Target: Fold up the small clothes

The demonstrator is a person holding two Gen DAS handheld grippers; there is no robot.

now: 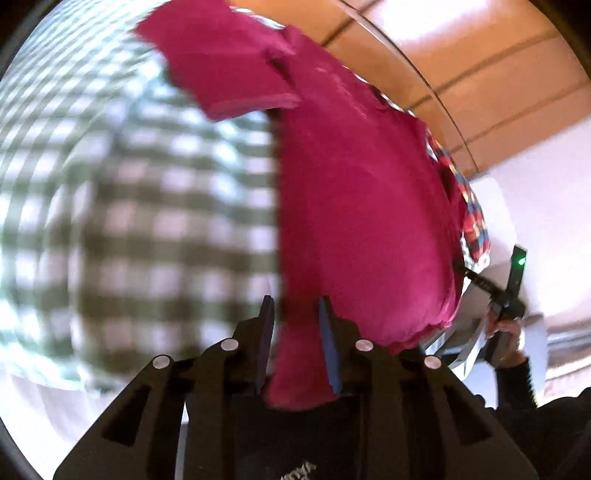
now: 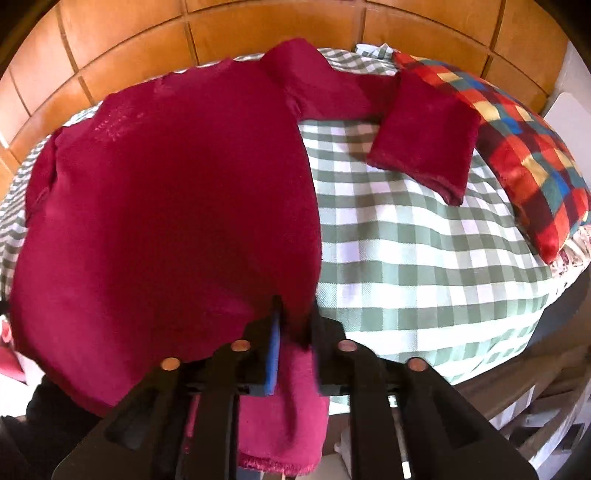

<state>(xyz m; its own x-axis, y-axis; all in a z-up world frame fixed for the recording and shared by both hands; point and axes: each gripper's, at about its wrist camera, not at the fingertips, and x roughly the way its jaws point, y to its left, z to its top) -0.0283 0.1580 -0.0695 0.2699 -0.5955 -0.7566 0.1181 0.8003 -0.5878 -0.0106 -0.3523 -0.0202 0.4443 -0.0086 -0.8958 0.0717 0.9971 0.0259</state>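
Folding barely begun: crimson garment [image 2: 166, 206] lay spread on the checked bed [image 2: 406, 266], sleeve [image 2: 421, 147] toward the patchwork pillow [image 2: 517, 147]. Left claw [image 1: 295, 332] and right claw [image 2: 295, 332] each clamped its near hem.

A green-white checked cloth [image 2: 406, 266] covers the bed. A colourful checked pillow [image 2: 517, 147] lies at its right edge, before orange wall tiles [image 2: 258, 26].
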